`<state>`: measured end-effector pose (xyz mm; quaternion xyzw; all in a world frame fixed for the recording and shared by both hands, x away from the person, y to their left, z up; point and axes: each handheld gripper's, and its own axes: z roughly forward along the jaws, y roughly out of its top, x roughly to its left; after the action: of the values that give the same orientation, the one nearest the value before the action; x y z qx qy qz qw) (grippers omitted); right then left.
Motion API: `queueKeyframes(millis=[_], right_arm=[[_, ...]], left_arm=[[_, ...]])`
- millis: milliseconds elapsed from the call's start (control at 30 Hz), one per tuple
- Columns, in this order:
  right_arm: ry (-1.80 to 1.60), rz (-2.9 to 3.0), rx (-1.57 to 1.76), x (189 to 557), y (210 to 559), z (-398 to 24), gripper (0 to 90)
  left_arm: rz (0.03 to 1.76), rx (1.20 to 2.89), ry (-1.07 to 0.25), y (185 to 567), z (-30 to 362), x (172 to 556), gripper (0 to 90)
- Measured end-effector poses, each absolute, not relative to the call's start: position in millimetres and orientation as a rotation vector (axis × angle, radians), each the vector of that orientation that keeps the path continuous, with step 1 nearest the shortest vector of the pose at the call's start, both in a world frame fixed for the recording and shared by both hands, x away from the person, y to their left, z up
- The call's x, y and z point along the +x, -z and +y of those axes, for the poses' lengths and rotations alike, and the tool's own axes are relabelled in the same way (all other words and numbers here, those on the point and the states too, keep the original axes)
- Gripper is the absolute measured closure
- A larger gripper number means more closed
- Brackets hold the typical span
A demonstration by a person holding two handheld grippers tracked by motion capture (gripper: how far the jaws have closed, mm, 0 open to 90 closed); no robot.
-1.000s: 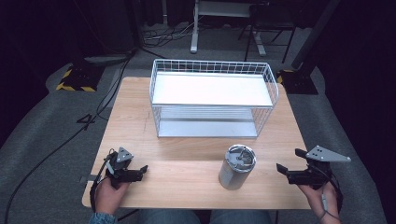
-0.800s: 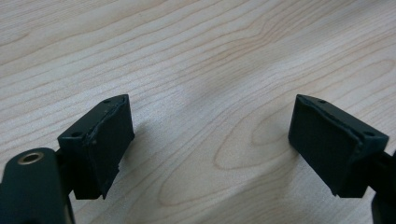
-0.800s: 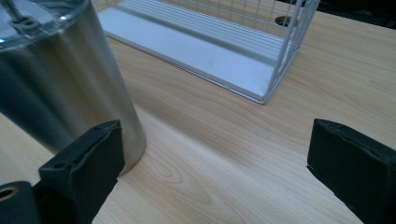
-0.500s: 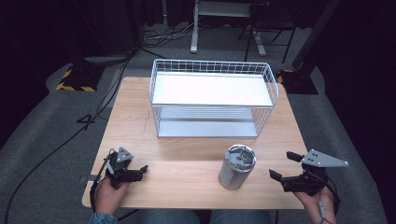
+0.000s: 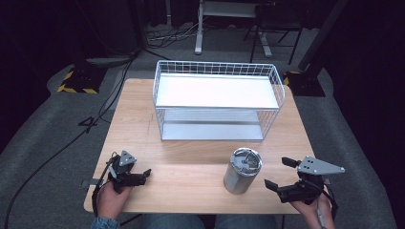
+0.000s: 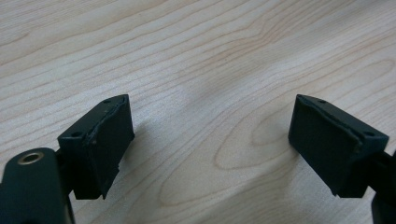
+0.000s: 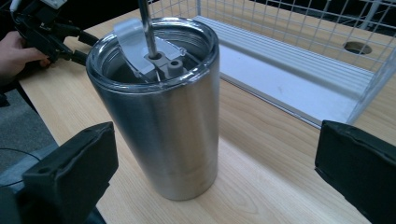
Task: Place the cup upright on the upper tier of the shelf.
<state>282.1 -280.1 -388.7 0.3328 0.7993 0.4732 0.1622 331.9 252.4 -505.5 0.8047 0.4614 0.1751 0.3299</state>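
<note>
Up close, the wide-open, empty right hand-held gripper (image 7: 215, 172) reveals the tumbler's (image 7: 161, 102) straw (image 7: 147, 28).

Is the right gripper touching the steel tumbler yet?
Apart. In the right gripper view, the right gripper stands open, bare wood showing between each jaw and the steel tumbler.

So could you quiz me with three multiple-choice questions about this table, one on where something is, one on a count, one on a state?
1. Where does the steel cup stand?
A in the wire basket
B on the table, in front of the basket
C on the floor

2. How many cups are there?
A one
B two
C three

3. The right hand-held gripper is:
A shut on the cup
B open beside the cup
C inside the basket

Answers: 1 B, wood shows all around its base. 2 A, only one is visible. 3 B, its jaws stand wide apart, touching nothing.
</note>
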Motion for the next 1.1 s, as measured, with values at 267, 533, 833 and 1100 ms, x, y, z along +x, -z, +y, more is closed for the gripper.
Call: queueKeyframes(millis=[267, 533, 833, 1100], right_arm=[[-1.377, 2.305, 0.907, 285, 392, -262, 0.0], [-1.373, 2.343, 0.896, 294, 402, -244, 0.0], [-1.396, 2.368, 0.886, 303, 414, -229, 0.0], [-1.443, 2.356, 0.856, 311, 424, -221, 0.0]], left_arm=[[1.207, 2.105, -0.458, 505, 252, 332, 14.6], [1.207, 2.104, -0.458, 506, 252, 332, 14.6], [1.206, 2.105, -0.46, 505, 252, 332, 14.6], [1.207, 2.105, -0.458, 506, 252, 332, 14.6]])
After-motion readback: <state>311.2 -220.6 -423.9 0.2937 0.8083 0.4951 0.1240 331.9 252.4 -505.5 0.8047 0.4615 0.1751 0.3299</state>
